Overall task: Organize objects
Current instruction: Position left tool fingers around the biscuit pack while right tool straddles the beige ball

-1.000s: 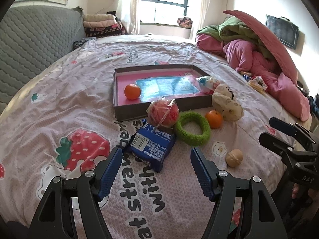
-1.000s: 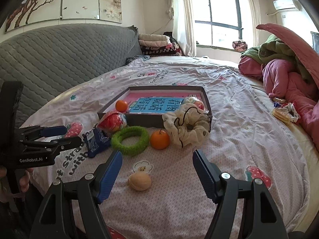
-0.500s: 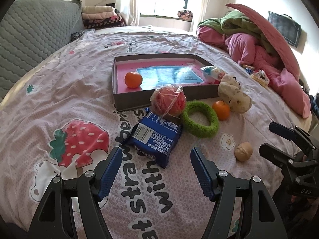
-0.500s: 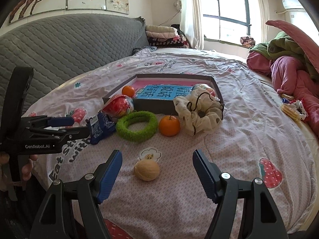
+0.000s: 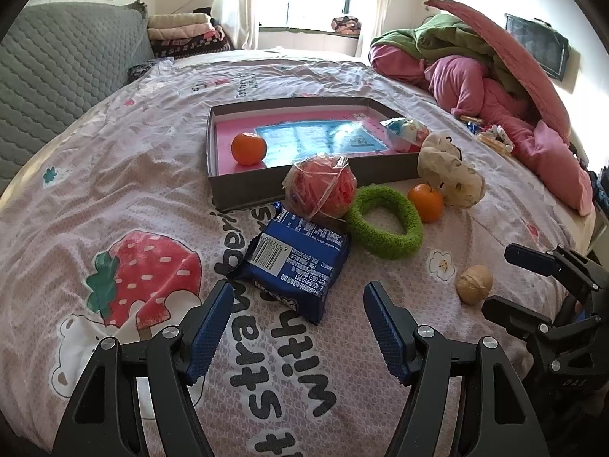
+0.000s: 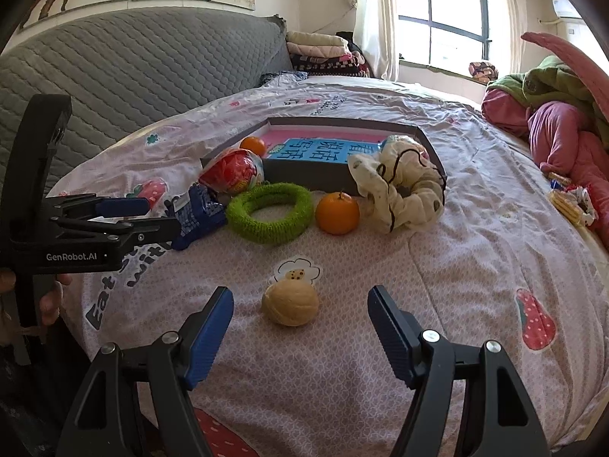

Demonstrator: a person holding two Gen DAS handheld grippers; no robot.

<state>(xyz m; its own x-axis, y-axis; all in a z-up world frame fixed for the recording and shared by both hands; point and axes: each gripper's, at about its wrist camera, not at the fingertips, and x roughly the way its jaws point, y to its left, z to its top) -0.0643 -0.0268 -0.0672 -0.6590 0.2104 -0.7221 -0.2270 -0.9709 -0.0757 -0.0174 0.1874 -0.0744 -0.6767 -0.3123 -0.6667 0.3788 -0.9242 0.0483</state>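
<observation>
Left gripper (image 5: 298, 318) open above a blue snack packet (image 5: 295, 264) on a strawberry-print bedspread (image 5: 114, 190); beyond, a shallow box (image 5: 243, 190) holds an orange (image 5: 248, 148), possibly a mandarin.

**Cloth, Card and Crinkled Film on the Bed**

The bed sheet (image 5: 114, 175) is matt printed cloth, lightly wrinkled. The shallow box (image 5: 304, 186) looks like matt grey card — its pink floor carries a glossy blue sheet that catches the light. The blue snack packet (image 5: 297, 262) is smooth, shiny film; the red ball (image 5: 323, 186) sits in clear, crinkled plastic wrap. The green ring (image 6: 270, 209) is fuzzy, rough knit. The cream scrunchie (image 6: 399, 186) is soft, gathered fabric. Both oranges (image 6: 337, 213) have a dimpled, faintly glossy peel. The walnut (image 6: 291, 302) is dull and ridged. The left tool (image 5: 298, 318) and the right tool (image 6: 300, 320) are matt black plastic with ribbed blue pads (image 6: 211, 339) and bright metal screws. The headboard (image 6: 133, 72) is quilted grey cloth.
</observation>
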